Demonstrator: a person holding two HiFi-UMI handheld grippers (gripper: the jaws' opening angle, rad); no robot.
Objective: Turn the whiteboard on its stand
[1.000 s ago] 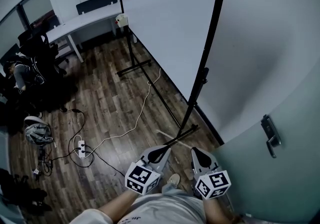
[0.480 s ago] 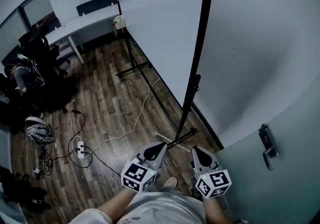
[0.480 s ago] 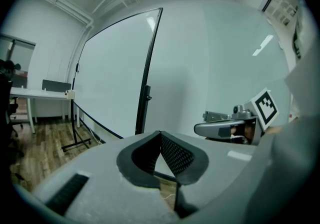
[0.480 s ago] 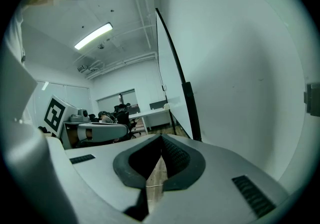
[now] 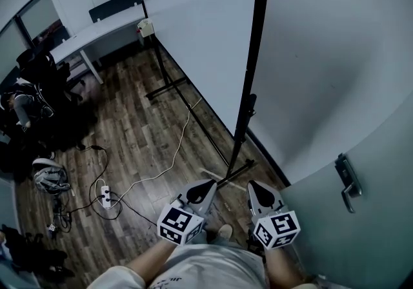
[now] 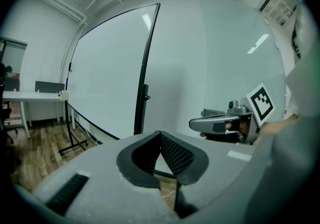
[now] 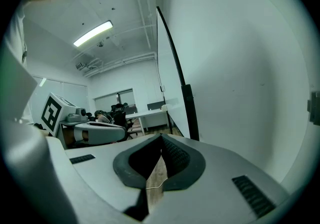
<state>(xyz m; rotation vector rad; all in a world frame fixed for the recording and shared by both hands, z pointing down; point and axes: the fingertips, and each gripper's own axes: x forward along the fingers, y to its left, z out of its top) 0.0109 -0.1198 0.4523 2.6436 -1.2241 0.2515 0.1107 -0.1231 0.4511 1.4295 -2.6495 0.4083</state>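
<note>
We see the whiteboard [image 5: 200, 36], a large blank white panel in a thin black frame, standing upright above the floor [image 5: 139, 133]. Its black stand [image 5: 249, 104] holds it at both ends. The near post rises straight, has a small knob partway up and ends in a foot bar on the floor. The far leg stands at the board's other end. The board runs close beside the wall [image 5: 335, 55].

Below me runs a dark wood-plank floor [image 5: 139, 133]. A thin white cable [image 5: 180, 141] snakes across it to a white power strip [image 5: 105, 193]. The whiteboard stand's black metal feet [image 5: 169, 88] rest on the boards. A white desk [image 5: 97, 33] stands at the far end.
</note>
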